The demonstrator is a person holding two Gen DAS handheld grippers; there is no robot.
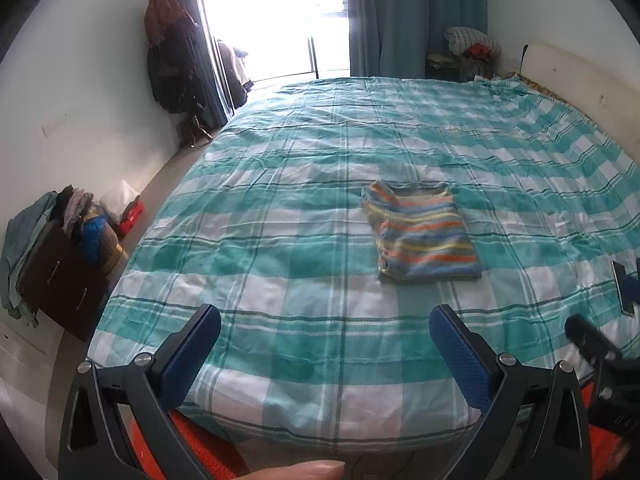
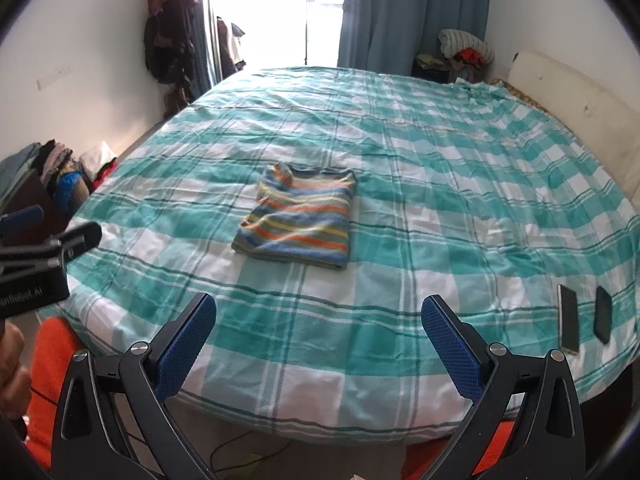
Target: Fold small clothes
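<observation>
A small striped garment (image 1: 422, 232) in blue, orange and yellow lies folded into a neat rectangle on the teal checked bed (image 1: 280, 208); in the right wrist view the striped garment (image 2: 300, 218) sits a little left of centre on the bed (image 2: 440, 184). My left gripper (image 1: 325, 322) hovers open over the bed's near edge, well short of the garment, nothing between its blue pads. My right gripper (image 2: 319, 312) is likewise open and empty, also back from the garment. The left gripper (image 2: 24, 228) shows at the left edge of the right wrist view.
Two phones (image 2: 569, 318) (image 2: 603, 314) lie near the bed's right front edge. A dark dresser piled with clothes (image 1: 60, 276) stands on the left by the wall. Coats hang by the window (image 1: 172, 52). A white headboard (image 2: 580, 104) is at right.
</observation>
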